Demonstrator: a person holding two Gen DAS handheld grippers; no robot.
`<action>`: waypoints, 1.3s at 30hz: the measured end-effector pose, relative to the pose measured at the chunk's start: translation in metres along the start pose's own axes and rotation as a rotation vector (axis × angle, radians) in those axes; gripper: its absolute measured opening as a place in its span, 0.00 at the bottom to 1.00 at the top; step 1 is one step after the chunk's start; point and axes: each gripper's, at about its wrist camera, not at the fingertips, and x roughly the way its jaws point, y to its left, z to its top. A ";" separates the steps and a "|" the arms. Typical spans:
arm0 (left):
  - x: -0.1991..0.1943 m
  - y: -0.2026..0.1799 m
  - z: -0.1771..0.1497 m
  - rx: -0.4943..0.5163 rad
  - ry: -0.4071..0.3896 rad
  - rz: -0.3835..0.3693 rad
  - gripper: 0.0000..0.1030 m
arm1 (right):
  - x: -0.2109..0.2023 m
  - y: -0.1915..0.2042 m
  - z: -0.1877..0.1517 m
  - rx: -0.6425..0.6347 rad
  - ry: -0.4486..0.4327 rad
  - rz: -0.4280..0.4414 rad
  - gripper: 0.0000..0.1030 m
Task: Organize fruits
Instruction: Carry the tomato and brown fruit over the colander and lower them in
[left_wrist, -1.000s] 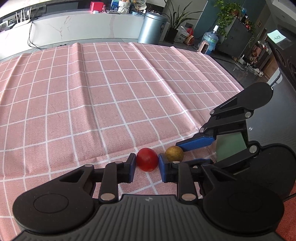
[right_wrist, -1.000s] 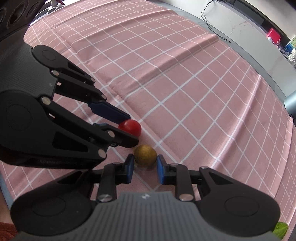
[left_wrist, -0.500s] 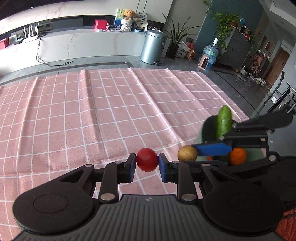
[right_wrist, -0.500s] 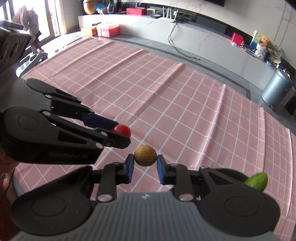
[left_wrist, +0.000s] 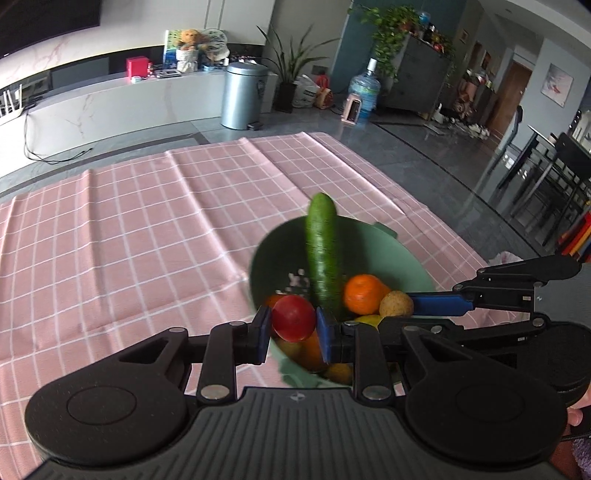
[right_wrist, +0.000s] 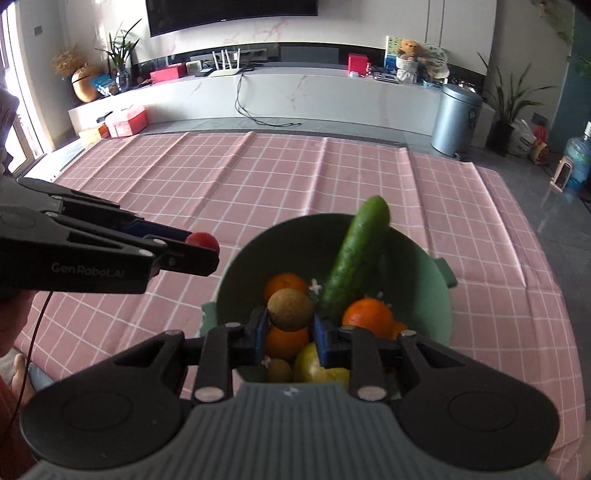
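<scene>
Your left gripper clamps the red fruit and your right gripper the brown one — both above the green bowl holding oranges and a cucumber.

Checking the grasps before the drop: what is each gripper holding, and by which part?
The left gripper clamps a round red fruit across its sides. The right gripper clamps a round brown fruit likewise, across its lower middle.
</scene>
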 end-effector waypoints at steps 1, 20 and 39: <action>0.004 -0.004 0.001 0.004 0.007 -0.003 0.28 | -0.001 -0.006 -0.002 0.009 -0.002 -0.007 0.21; 0.078 -0.036 0.030 0.152 0.127 0.183 0.28 | 0.050 -0.070 0.017 0.062 -0.009 -0.087 0.21; 0.107 -0.027 0.036 0.177 0.184 0.208 0.28 | 0.095 -0.070 0.027 -0.033 0.078 -0.074 0.22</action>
